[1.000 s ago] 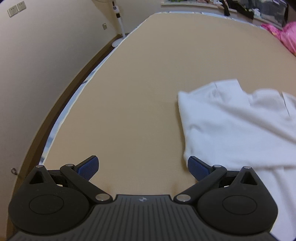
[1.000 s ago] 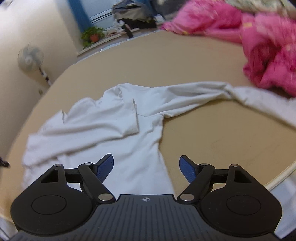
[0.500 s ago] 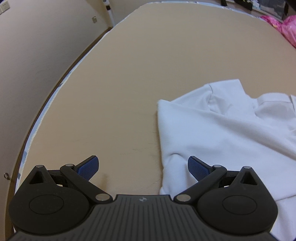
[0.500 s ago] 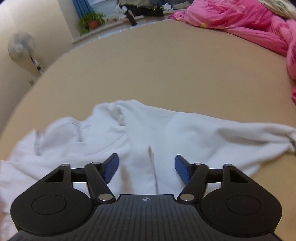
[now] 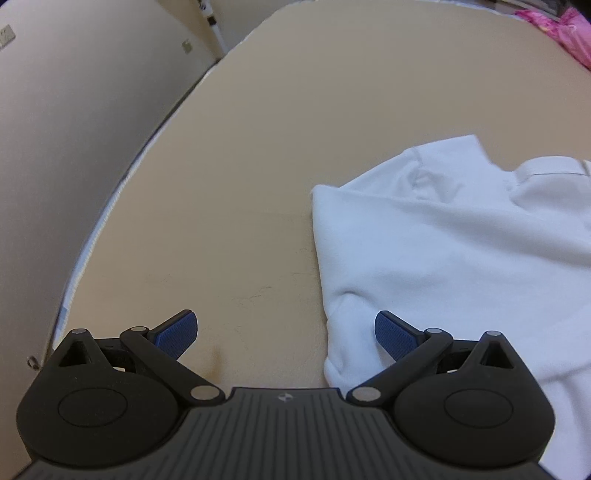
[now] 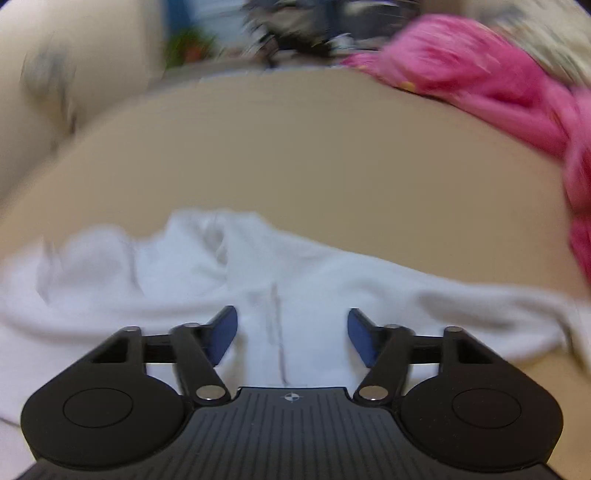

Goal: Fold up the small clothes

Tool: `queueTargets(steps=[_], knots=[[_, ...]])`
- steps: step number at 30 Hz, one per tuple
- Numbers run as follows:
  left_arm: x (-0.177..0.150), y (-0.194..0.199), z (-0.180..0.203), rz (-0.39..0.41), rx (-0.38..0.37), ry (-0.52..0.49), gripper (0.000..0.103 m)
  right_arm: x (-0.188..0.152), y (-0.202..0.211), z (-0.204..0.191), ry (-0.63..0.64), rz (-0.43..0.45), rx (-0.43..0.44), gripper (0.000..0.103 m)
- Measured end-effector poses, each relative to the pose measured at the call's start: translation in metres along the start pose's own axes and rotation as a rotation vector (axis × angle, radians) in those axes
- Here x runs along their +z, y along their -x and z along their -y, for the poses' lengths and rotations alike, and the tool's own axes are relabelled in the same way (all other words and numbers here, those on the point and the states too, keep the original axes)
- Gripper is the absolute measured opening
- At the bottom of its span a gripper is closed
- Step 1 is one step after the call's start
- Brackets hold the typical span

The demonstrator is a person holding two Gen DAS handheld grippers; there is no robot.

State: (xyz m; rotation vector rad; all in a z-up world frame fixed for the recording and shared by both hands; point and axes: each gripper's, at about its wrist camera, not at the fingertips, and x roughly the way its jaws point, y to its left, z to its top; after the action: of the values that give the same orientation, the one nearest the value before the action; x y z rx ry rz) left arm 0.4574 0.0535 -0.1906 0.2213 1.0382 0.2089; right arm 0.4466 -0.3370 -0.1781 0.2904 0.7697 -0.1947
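A white long-sleeved garment (image 5: 443, 240) lies crumpled on the tan bed surface (image 5: 258, 166). In the left wrist view my left gripper (image 5: 286, 334) stands wide open low over the garment's left edge; its right pad is over the cloth, its left pad over bare surface, and nothing is pinched. In the blurred right wrist view the same white garment (image 6: 295, 269) spreads below my right gripper (image 6: 291, 334). Its jaws are opening, with a seam of cloth lying between the blue pads but not pressed by them.
A pink blanket (image 6: 517, 92) is heaped at the far right of the bed. The bed's left edge (image 5: 110, 206) runs along a beige wall with a fan stand (image 5: 212, 22). Dark clutter and a plant (image 6: 188, 48) sit beyond the far edge.
Both grippers came down and in toward the garment. The right gripper swung over the cloth's middle, narrowed its jaws, then widened them again. The left gripper stayed open.
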Motion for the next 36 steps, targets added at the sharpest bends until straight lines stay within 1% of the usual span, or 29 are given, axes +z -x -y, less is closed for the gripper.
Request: queueTargets(steps=[1,2,4,5,6,7,9,11,12,13,14,15,16,18,19,20,21,22,23,24,25,26,28,30,32,33,36], knots=[[-0.003,0.008,-0.001,0.012,-0.001,-0.004,0.103,-0.003,0.02,0.021,-0.096,0.025,0.031,0.072],[-0.007,0.016,-0.001,0.021,-0.003,-0.007,0.103,-0.007,0.035,0.04,-0.17,0.033,0.041,0.074],[-0.017,0.031,-0.002,0.028,-0.012,0.002,0.103,-0.027,0.069,0.092,-0.342,0.065,0.021,0.074],[-0.022,0.039,-0.002,0.025,-0.017,0.01,0.103,-0.037,0.082,0.115,-0.4,0.075,-0.017,0.074],[-0.027,0.045,-0.001,0.021,-0.023,0.015,0.103,-0.049,0.096,0.139,-0.446,0.084,-0.082,0.074],[-0.031,0.051,-0.001,0.016,-0.027,0.018,0.103,-0.059,0.107,0.16,-0.454,0.093,-0.154,0.074],[-0.04,0.064,0.004,0.011,-0.031,0.014,0.103,-0.073,0.126,0.198,-0.39,0.095,-0.31,0.074],[-0.044,0.074,0.013,0.007,-0.024,-0.009,0.103,-0.08,0.137,0.229,-0.304,0.077,-0.425,0.074],[-0.044,0.079,0.017,0.006,-0.021,-0.02,0.103,-0.084,0.138,0.243,-0.265,0.06,-0.445,0.077],[-0.047,0.084,0.021,0.004,-0.019,-0.029,0.103,-0.084,0.136,0.257,-0.226,0.018,-0.447,0.081],[-0.047,0.088,0.027,0.001,-0.016,-0.038,0.103,-0.084,0.129,0.27,-0.196,-0.04,-0.446,0.082],[-0.048,0.092,0.03,0.0,-0.013,-0.042,0.103,-0.085,0.121,0.278,-0.169,-0.084,-0.442,0.083],[-0.047,0.096,0.034,-0.001,-0.009,-0.046,0.103,-0.085,0.111,0.283,-0.127,-0.115,-0.436,0.087],[-0.048,0.107,0.041,0.002,-0.003,-0.055,0.103,-0.084,0.106,0.288,-0.018,-0.09,-0.44,0.092],[-0.047,0.112,0.045,0.005,0.0,-0.062,0.103,-0.082,0.1,0.287,0.038,-0.083,-0.444,0.092],[-0.048,0.118,0.05,0.011,0.004,-0.075,0.103,-0.078,0.094,0.285,0.085,-0.081,-0.448,0.092],[-0.049,0.124,0.054,0.019,0.009,-0.088,0.103,-0.074,0.089,0.283,0.124,-0.08,-0.445,0.084],[-0.049,0.128,0.056,0.027,0.013,-0.1,0.103,-0.069,0.085,0.282,0.143,-0.087,-0.421,0.056],[-0.05,0.133,0.06,0.038,0.02,-0.115,0.103,-0.061,0.082,0.282,0.147,-0.105,-0.377,0.033],[-0.051,0.138,0.062,0.046,0.025,-0.126,0.103,-0.057,0.081,0.28,0.146,-0.134,-0.346,0.002],[-0.051,0.142,0.064,0.053,0.028,-0.134,0.103,-0.052,0.081,0.275,0.164,-0.154,-0.352,0.002],[-0.052,0.146,0.066,0.057,0.03,-0.139,0.103,-0.049,0.084,0.269,0.177,-0.163,-0.332,0.002],[-0.053,0.149,0.07,0.056,0.028,-0.143,0.103,-0.039,0.1,0.264,0.104,-0.162,-0.22,0.002],[-0.054,0.153,0.074,0.052,0.02,-0.144,0.103,-0.026,0.124,0.265,-0.039,-0.144,-0.066,0.002],[-0.057,0.157,0.079,0.047,0.009,-0.147,0.103,-0.011,0.147,0.266,-0.169,-0.111,0.119,0.002],[-0.058,0.16,0.081,0.046,0.004,-0.149,0.103,-0.004,0.159,0.263,-0.213,-0.089,0.206,0.002],[-0.062,0.169,0.087,0.053,-0.006,-0.16,0.103,0.014,0.187,0.254,-0.302,-0.026,0.414,0.002]])
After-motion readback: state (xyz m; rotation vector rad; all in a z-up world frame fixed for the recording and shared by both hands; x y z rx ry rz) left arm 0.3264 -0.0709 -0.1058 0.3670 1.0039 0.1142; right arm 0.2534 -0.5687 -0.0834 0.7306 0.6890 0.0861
